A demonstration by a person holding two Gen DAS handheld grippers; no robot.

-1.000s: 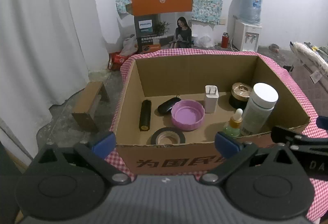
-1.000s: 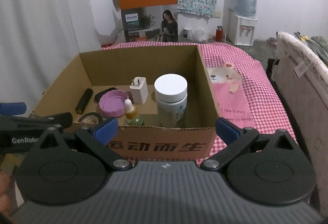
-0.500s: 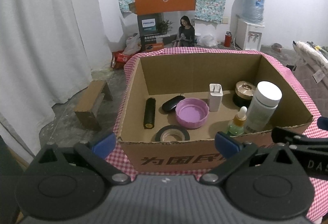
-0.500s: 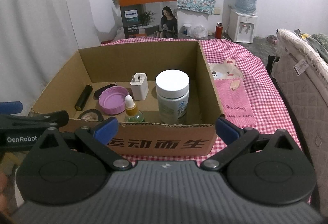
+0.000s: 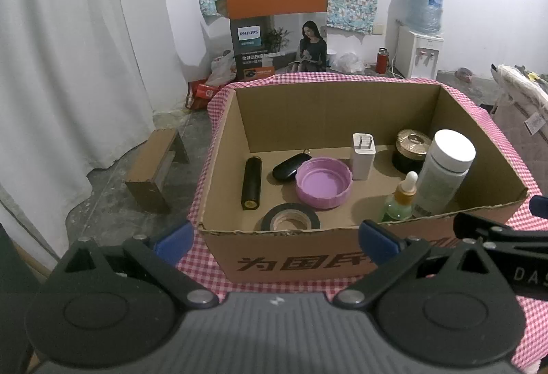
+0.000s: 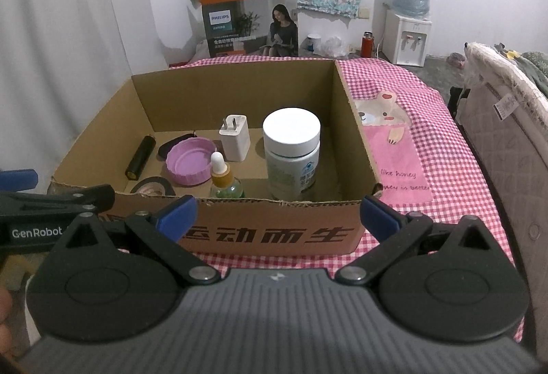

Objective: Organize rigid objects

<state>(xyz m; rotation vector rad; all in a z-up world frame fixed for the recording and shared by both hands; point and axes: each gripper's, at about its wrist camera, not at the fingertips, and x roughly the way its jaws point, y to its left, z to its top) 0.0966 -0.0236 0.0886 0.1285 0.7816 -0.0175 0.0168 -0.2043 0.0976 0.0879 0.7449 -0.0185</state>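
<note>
We hold our left gripper (image 5: 275, 242) and right gripper (image 6: 277, 213) spread wide and empty before the open brown cardboard box (image 5: 342, 113). Beyond the jaws it already holds every item visible; little seems left. The black cylindrical flashlight (image 5: 251, 183) lies ahead-left, long axis running away from us, beside the upturned purple plastic lid (image 5: 323, 183).
</note>
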